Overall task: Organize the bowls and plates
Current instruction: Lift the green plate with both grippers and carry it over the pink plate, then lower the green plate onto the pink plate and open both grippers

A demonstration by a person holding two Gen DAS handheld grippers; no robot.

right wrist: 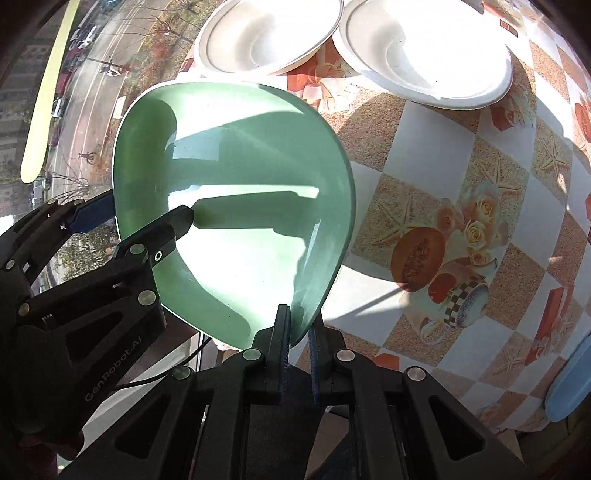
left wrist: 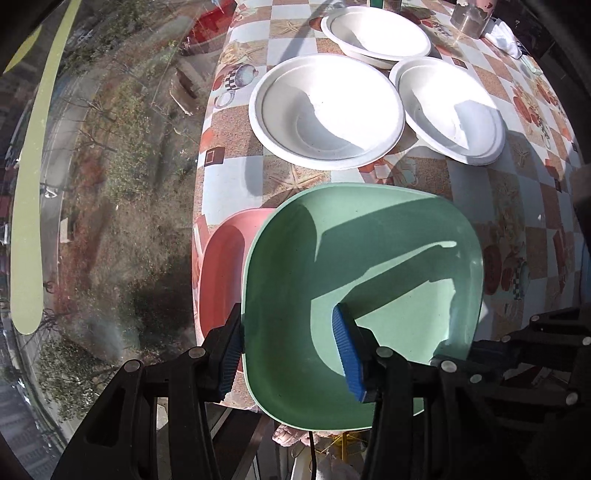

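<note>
The left gripper is clamping the near-left rim of the green bowl, its jaws partly apart with one blue pad outside the wall and the other pad inside the bowl. In the right wrist view the right gripper is pinching the same bowl's rim at the bottom centre of the frame, jaws almost fully closed, with only the thin edge between them. So both grippers are holding one bowl, which is filling the lower middle of the left wrist view and the centre-left of the right wrist view, tilted and lifted over the table edge.

Peeking out from behind the green bowl, at the left of the left wrist view, a pink bowl is sitting on the tablecloth, partly hidden. The cloth is a check of white, sandy and orange squares printed with starfish, cups and roses.

Moving up the left wrist frame, three white paper bowls are catching the sun: one in the upper middle, one just beside it to the right, and one behind them at the top. At the upper right a metal container is standing near the table's far edge.

At the far right edge of the right wrist view a light blue rim is just showing; what it belongs to I cannot tell. Beyond the glass on the left, a street with trees is lying far below.
</note>
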